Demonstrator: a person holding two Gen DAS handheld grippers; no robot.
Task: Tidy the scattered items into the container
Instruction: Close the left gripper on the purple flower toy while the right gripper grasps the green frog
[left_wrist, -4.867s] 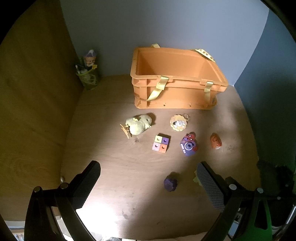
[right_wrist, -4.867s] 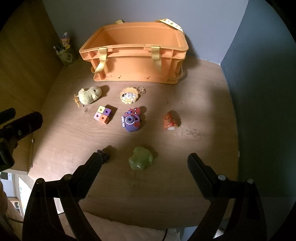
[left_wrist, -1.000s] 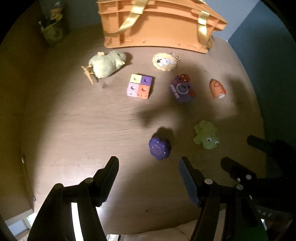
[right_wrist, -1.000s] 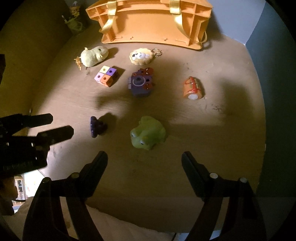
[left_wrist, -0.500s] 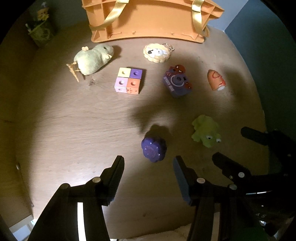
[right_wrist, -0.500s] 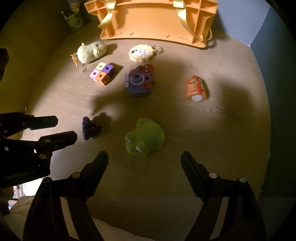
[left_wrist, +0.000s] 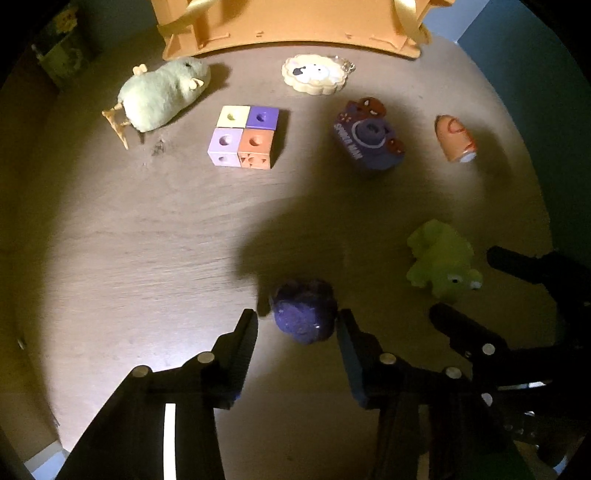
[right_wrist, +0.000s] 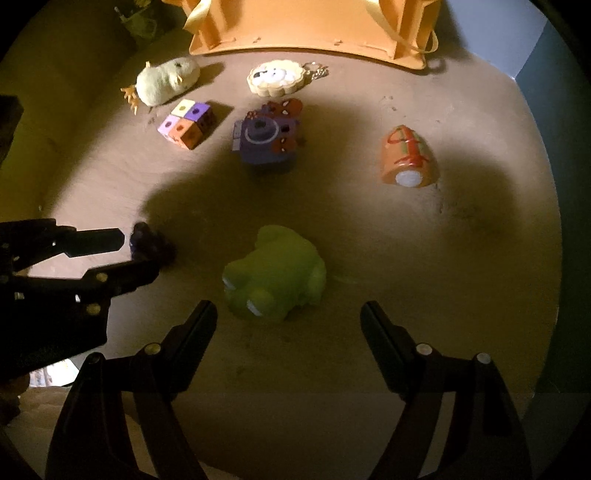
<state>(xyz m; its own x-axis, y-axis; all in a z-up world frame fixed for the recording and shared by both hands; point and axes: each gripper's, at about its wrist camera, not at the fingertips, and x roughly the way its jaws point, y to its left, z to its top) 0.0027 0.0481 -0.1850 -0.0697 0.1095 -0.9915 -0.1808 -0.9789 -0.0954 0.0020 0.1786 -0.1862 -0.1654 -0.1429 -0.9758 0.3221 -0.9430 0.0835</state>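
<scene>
Looking along the left gripper (left_wrist: 295, 325), the left wrist view showed its fingers (left_wrist: 245, 339) parted on either side of a purple flower toy (left_wrist: 303, 314), the right one just touching it, the toy lying on the worktop (left_wrist: 129, 240) and not lifted. Beyond lay a frog (left_wrist: 441, 264), a toy camera (left_wrist: 367, 138), an orange capsule (left_wrist: 455, 138), a block of four cubes (left_wrist: 245, 136), a plush chick (left_wrist: 162, 94) and a round keychain (left_wrist: 314, 77), with the orange crate (left_wrist: 291, 26) at the far edge.

Right wrist view: the right gripper (right_wrist: 288, 321) had its fingers (right_wrist: 199, 325) spread wide and empty, the frog (right_wrist: 275, 273) just ahead of them on the worktop. At left, the left gripper (right_wrist: 129, 253) flanked the flower toy (right_wrist: 149, 243).
</scene>
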